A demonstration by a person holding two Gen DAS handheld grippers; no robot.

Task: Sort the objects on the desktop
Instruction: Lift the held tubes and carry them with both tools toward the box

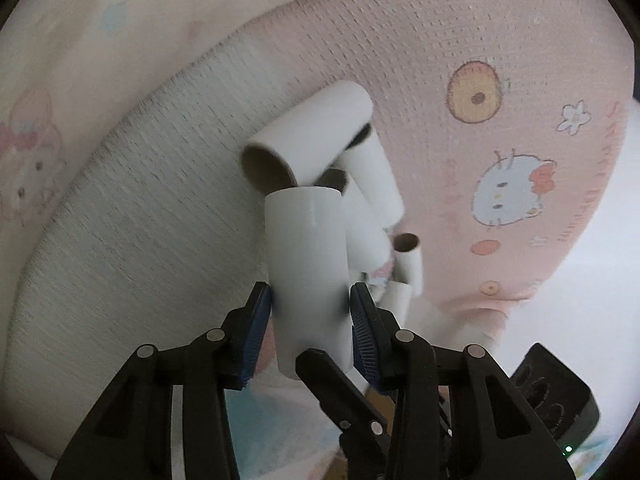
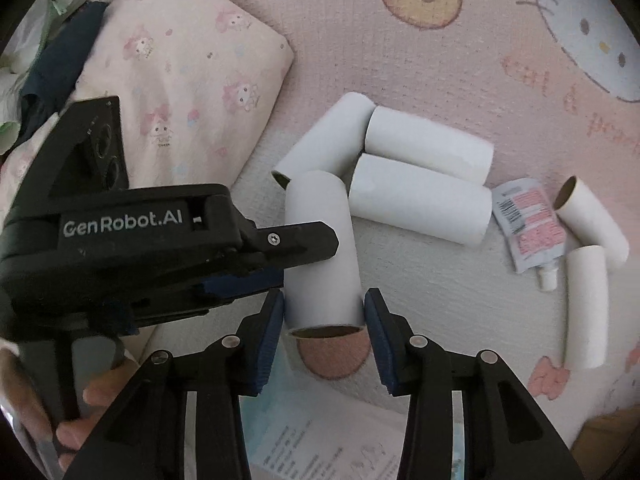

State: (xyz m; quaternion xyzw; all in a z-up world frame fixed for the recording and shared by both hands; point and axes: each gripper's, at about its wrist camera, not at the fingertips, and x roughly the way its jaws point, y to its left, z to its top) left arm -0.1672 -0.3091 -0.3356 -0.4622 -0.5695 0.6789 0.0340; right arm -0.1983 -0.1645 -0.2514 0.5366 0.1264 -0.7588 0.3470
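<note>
A white cardboard tube (image 1: 306,276) is lifted off the mat and held by both grippers. In the left wrist view my left gripper (image 1: 312,300) has its blue pads pressed on the tube's sides. One black finger (image 1: 336,384) of the right gripper crosses the tube's near end. In the right wrist view my right gripper (image 2: 325,316) clamps the open near end of the same tube (image 2: 320,240). The left gripper (image 2: 308,264) reaches in from the left across the tube's middle. Several more white tubes (image 2: 424,144) lie behind on the pink mat (image 2: 440,60).
A small pink squeeze pouch (image 2: 528,228) lies between the tube pile and two thinner tubes (image 2: 588,304) on the right. A patterned pillow (image 2: 180,80) sits at the back left. A printed leaflet (image 2: 320,440) lies under the right gripper. A hand (image 2: 80,420) holds the left gripper.
</note>
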